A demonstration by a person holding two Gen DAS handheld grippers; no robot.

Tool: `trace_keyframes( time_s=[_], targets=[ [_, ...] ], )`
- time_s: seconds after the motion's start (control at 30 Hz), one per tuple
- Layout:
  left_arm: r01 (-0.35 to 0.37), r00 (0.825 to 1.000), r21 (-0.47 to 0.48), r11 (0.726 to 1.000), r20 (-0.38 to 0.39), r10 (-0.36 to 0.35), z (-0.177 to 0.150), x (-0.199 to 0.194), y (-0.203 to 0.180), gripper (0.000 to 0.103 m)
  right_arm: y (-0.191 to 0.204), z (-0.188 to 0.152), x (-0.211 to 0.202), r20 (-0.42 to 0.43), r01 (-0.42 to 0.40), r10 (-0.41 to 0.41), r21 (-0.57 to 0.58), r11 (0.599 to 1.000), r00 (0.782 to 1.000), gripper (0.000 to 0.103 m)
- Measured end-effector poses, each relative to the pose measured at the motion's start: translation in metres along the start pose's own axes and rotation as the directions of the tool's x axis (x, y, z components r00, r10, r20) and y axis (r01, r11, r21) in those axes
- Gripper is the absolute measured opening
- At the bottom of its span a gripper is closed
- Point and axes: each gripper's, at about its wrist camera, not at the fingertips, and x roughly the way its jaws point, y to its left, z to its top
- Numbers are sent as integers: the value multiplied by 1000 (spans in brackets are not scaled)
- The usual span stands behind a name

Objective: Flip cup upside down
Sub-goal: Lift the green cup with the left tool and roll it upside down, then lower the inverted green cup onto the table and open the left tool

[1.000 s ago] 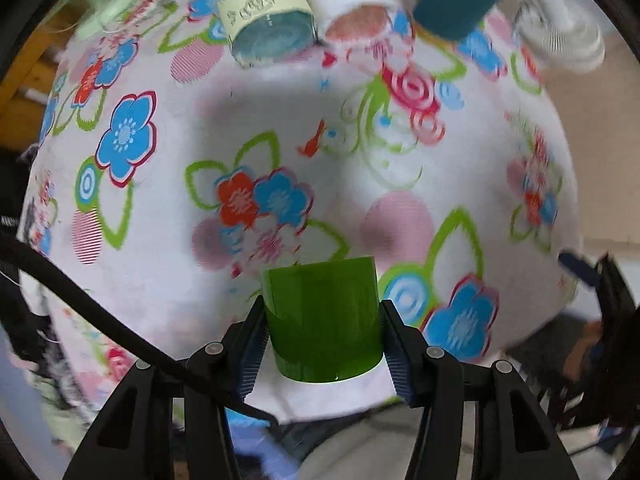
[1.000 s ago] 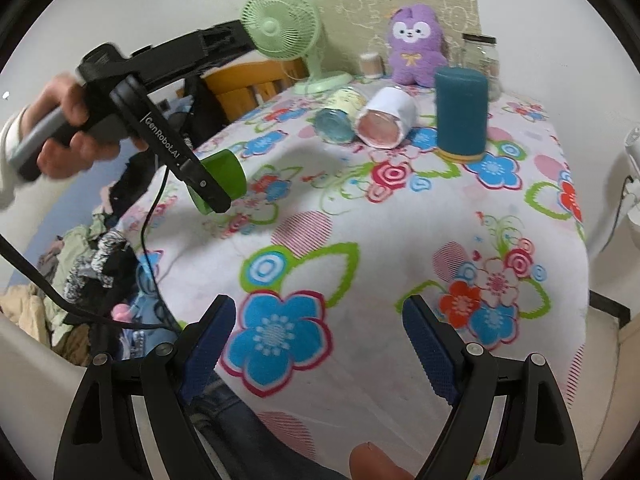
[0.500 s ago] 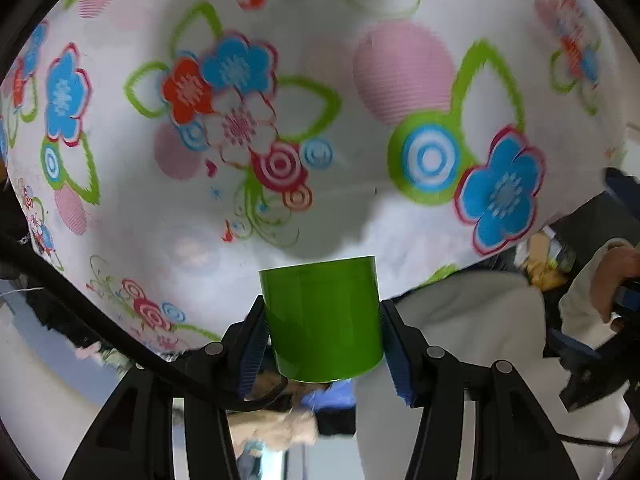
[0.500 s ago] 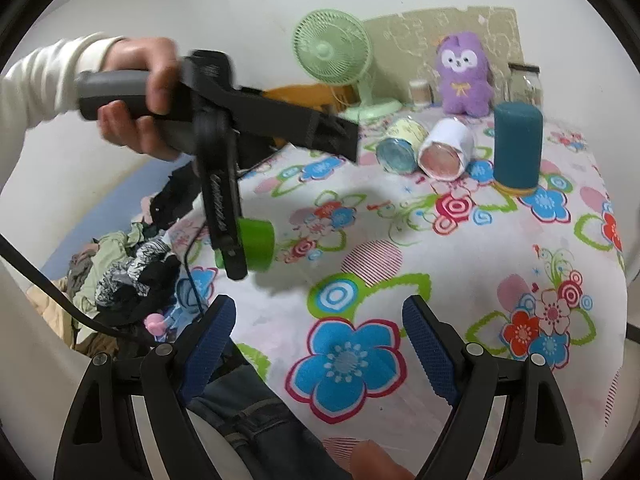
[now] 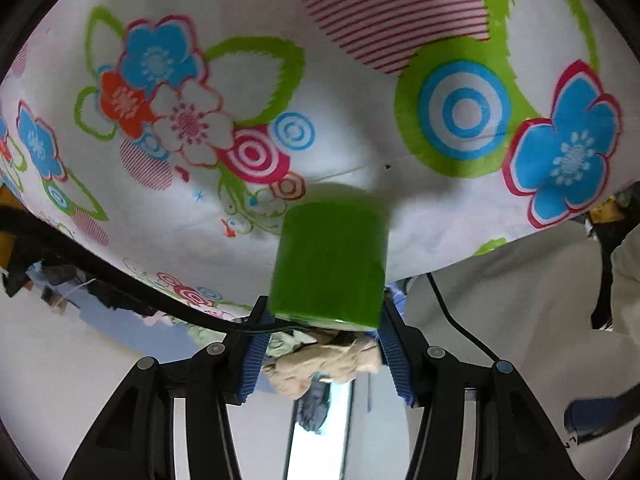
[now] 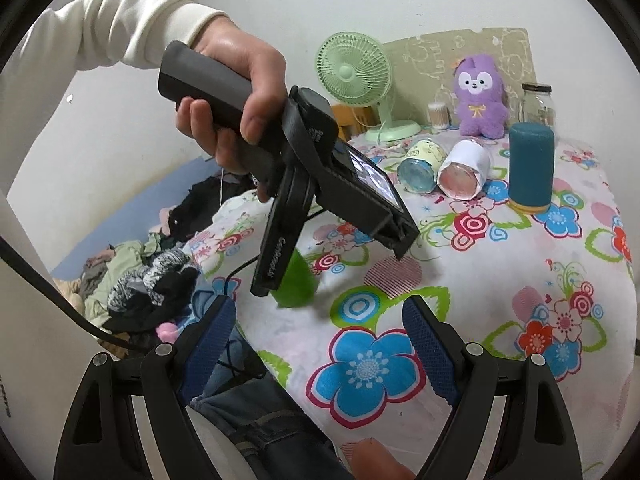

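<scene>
My left gripper (image 5: 324, 344) is shut on a green cup (image 5: 330, 266), which it holds close over the flowered tablecloth (image 5: 360, 152) near the table's left front edge. In the right wrist view the left gripper (image 6: 280, 280) points steeply down with the green cup (image 6: 298, 282) in it, tilted, its lower end at or just above the cloth. I cannot tell whether it touches. My right gripper (image 6: 320, 344) is open and empty above the front of the table (image 6: 500, 280).
At the back stand a dark teal cup (image 6: 530, 168), two cups lying on their sides (image 6: 440, 170), a green fan (image 6: 356, 76), a purple plush toy (image 6: 478, 96) and a glass jar (image 6: 538, 102). A pile of clothes (image 6: 140, 276) lies left of the table.
My left gripper has rolled over and come down toward the cloth with the green cup in it. The right gripper has stayed open and nearly still.
</scene>
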Motion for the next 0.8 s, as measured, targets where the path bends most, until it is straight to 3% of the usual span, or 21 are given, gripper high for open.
trace_keyframes(
  time_s=[0.23, 0.47, 0.63, 0.8],
  targets=[
    [-7, 1000, 7, 1000, 2, 7, 2, -1, -9, 56, -4, -4, -3, 2, 9, -9, 18, 1000, 1000, 87],
    [-14, 999, 16, 1000, 31, 14, 1, -3, -4, 85, 3, 0, -1, -8, 7, -7, -6, 1000, 1000, 87],
    [-3, 997, 7, 1000, 75, 3, -10, -3, 6, 93, 7, 5, 3, -15, 12, -12, -12, 1000, 1000, 87],
    [66, 988, -34, 997, 144, -60, -28, -5, 25, 95, 12, 11, 4, -22, 19, -19, -19, 1000, 1000, 87]
  ],
)
